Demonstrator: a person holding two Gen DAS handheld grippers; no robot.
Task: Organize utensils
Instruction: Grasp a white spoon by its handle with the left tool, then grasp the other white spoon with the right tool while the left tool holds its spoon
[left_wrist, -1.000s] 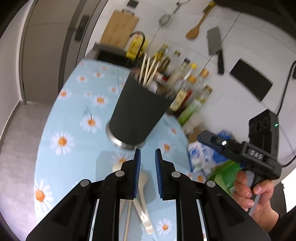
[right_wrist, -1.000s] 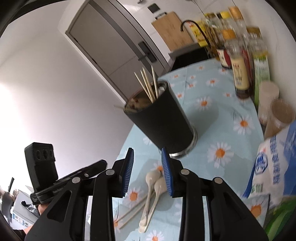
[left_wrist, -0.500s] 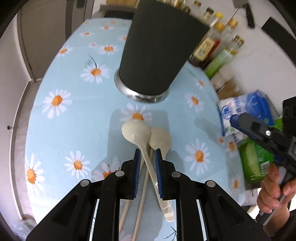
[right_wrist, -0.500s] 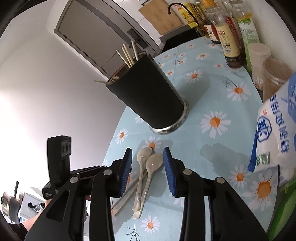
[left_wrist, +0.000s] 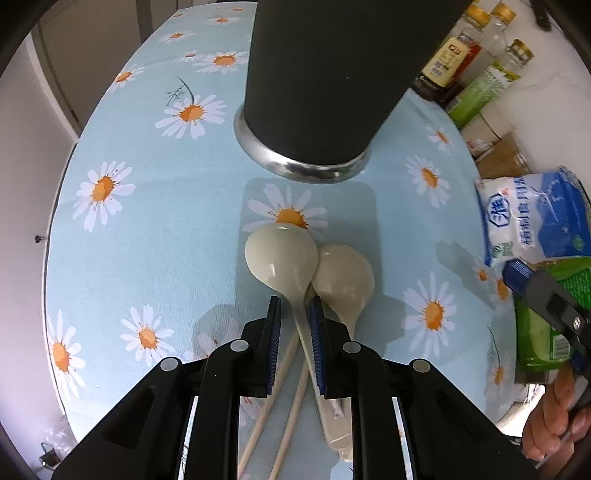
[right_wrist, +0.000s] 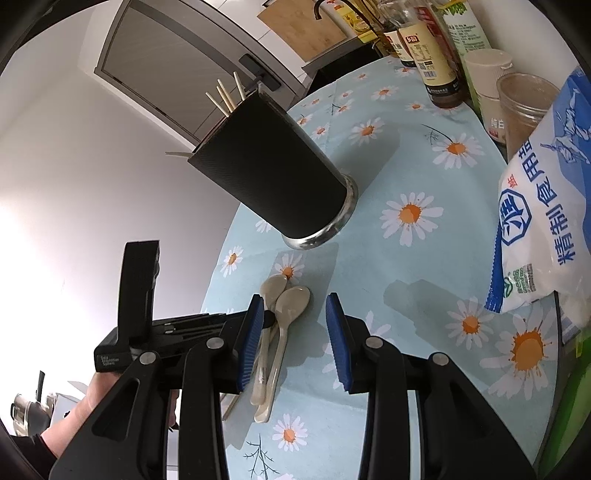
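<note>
Two cream spoons lie side by side on the daisy tablecloth in front of a black utensil holder (left_wrist: 325, 81), which holds several chopsticks (right_wrist: 225, 96). My left gripper (left_wrist: 295, 310) is low over the left spoon (left_wrist: 282, 254), its open jaws straddling the handle just behind the bowl. The right spoon (left_wrist: 345, 275) lies against it. Two loose chopsticks (left_wrist: 273, 402) lie under the spoon handles. My right gripper (right_wrist: 295, 328) is open and empty, held above the table over the spoons (right_wrist: 286, 308). The left gripper also shows in the right wrist view (right_wrist: 258, 321).
Sauce bottles (left_wrist: 448, 55) and jars (right_wrist: 521, 103) line the right side. A blue-white salt bag (left_wrist: 535, 221) and a green packet (left_wrist: 543, 325) lie at the right edge. The tablecloth (left_wrist: 147, 221) ends at the left in a rounded table edge.
My left gripper has dropped and moved forward until its jaws straddle the left spoon's handle. My right gripper has tilted down, moved in over the spoons and opened wider.
</note>
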